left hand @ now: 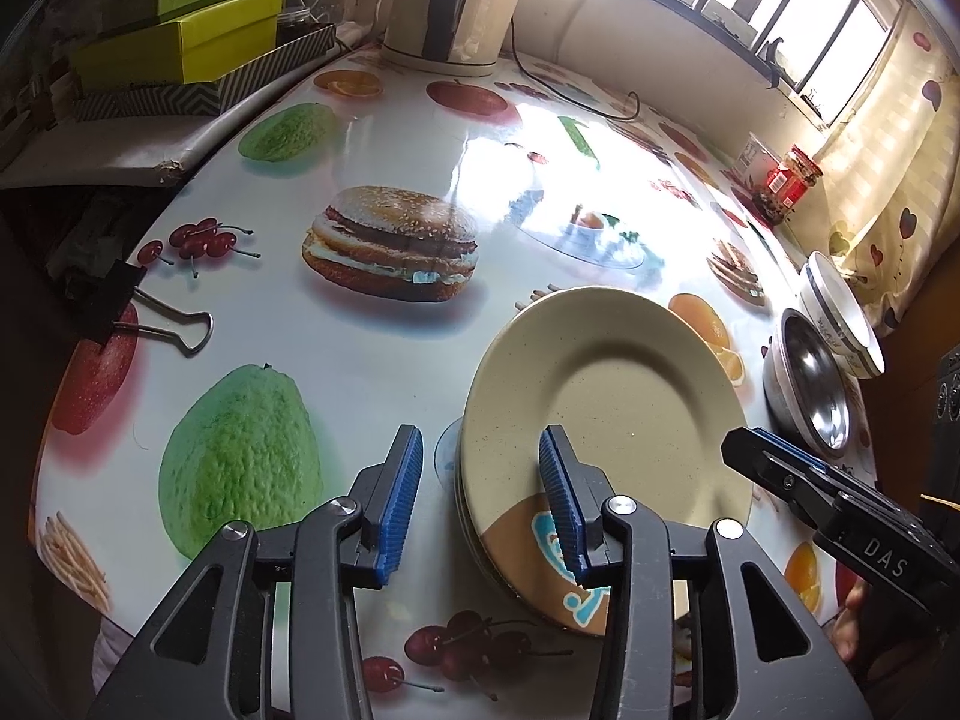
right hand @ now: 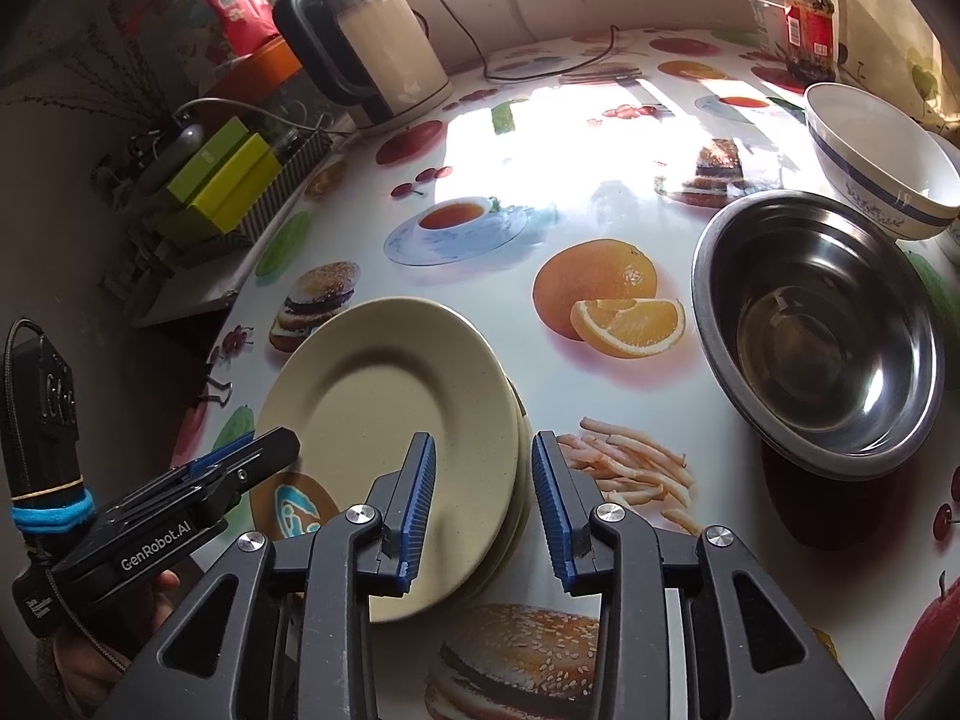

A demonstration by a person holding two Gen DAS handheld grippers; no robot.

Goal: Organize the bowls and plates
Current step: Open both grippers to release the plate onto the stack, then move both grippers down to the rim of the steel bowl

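A stack of beige plates (left hand: 606, 396) lies on the fruit-print table; it also shows in the right wrist view (right hand: 384, 414). My left gripper (left hand: 480, 498) is open, its jaws either side of the stack's left rim. My right gripper (right hand: 483, 498) is open, its jaws either side of the stack's right rim; it also shows from the side in the left wrist view (left hand: 774, 462). A steel bowl (right hand: 822, 324) sits to the right of the plates, with a white blue-banded bowl (right hand: 882, 162) behind it. Both bowls show in the left wrist view, steel (left hand: 810, 384) and white (left hand: 840, 312).
An electric kettle (right hand: 372, 42) with its cable stands at the table's back. Green boxes (left hand: 192, 36) sit on a side shelf at left. A red jar (right hand: 807, 18) stands at the back right. A black binder clip (left hand: 138, 306) grips the table's left edge.
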